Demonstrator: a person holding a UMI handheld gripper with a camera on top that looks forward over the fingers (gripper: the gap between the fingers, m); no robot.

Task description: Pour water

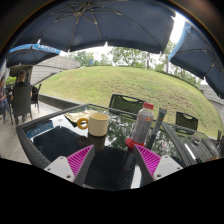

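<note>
Magenta pads line the inner faces of the gripper [113, 158], whose two fingers stand apart with nothing between them, over the near part of a dark glass-topped table [50, 140]. Just ahead of the fingers, slightly to the right, a clear plastic bottle [143, 124] with a red cap stands upright on the table; whether it holds water cannot be told. To its left, also just beyond the fingers, sits a cream-coloured mug [96, 123] with its yellowish handle turned leftward, apart from the bottle. The glossy tabletop reflects the sky and the canopy overhead, and a pale metal frame edges it. Dark mesh chair backs [126, 102] rise behind the far side of the table, with another chair [22, 98] at the left. Large dark patio umbrellas [95, 22] cover the setting. Beyond them a grassy slope [120, 82] climbs toward a row of trees [130, 56] under a bright sky.
</note>
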